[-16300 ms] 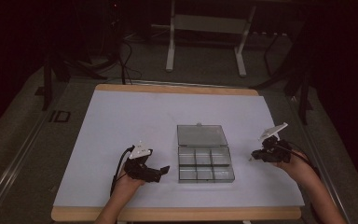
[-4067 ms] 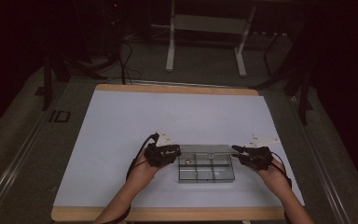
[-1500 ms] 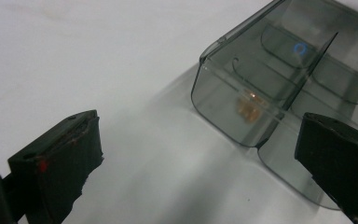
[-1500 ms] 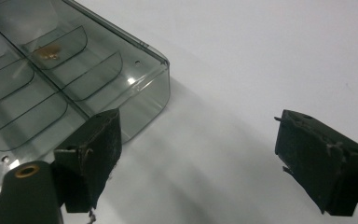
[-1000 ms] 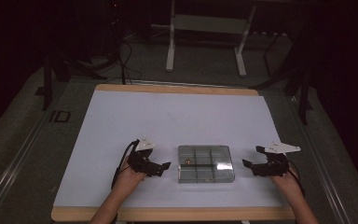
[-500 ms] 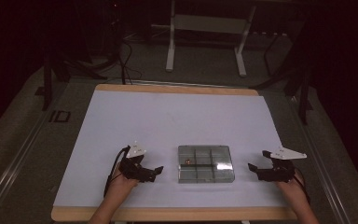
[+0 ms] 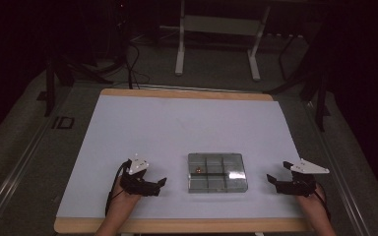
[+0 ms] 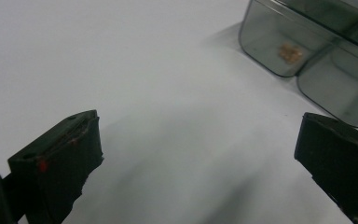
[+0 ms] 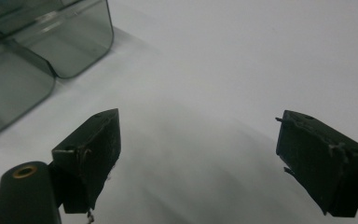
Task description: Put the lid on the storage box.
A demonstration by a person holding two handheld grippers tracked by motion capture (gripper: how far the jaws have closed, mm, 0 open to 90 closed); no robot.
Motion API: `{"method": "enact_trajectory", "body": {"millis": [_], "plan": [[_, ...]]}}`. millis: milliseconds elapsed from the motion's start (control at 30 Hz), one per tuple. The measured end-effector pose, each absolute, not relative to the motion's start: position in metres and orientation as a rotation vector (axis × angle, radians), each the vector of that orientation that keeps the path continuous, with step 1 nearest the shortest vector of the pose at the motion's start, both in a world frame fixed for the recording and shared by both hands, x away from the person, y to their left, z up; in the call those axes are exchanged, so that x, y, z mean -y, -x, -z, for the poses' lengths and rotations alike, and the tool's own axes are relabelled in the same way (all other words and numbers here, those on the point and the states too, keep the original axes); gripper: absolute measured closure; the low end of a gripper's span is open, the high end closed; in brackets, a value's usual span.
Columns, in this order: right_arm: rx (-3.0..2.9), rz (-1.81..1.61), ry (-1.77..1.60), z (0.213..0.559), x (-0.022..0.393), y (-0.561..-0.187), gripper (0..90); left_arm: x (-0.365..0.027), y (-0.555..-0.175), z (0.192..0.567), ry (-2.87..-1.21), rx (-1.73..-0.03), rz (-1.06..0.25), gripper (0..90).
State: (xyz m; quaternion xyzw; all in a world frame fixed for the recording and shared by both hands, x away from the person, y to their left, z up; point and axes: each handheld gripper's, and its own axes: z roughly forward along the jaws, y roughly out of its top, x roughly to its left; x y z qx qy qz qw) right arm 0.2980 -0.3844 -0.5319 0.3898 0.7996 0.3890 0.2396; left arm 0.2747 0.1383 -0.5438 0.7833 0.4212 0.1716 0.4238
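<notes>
Box (image 7: 217, 172) closed, flat, long axis left-right.

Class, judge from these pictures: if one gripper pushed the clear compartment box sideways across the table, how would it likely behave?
The compartment box looks like thin, rigid clear plastic, so it is probably light and would slide flat on the smooth white table rather than tip, being low and wide. The small orange piece inside may shift within its compartment.
</notes>
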Motion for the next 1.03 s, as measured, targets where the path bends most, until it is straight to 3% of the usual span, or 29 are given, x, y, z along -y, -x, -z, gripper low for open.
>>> {"method": "enact_trajectory", "body": {"millis": [1033], "plan": [[-2.047,-1.046,-1.105,0.541,0.3893,-0.2922,14.4,-0.1396,-0.2691,0.5486,-1.914,-1.115,-0.519,1.1]]}}
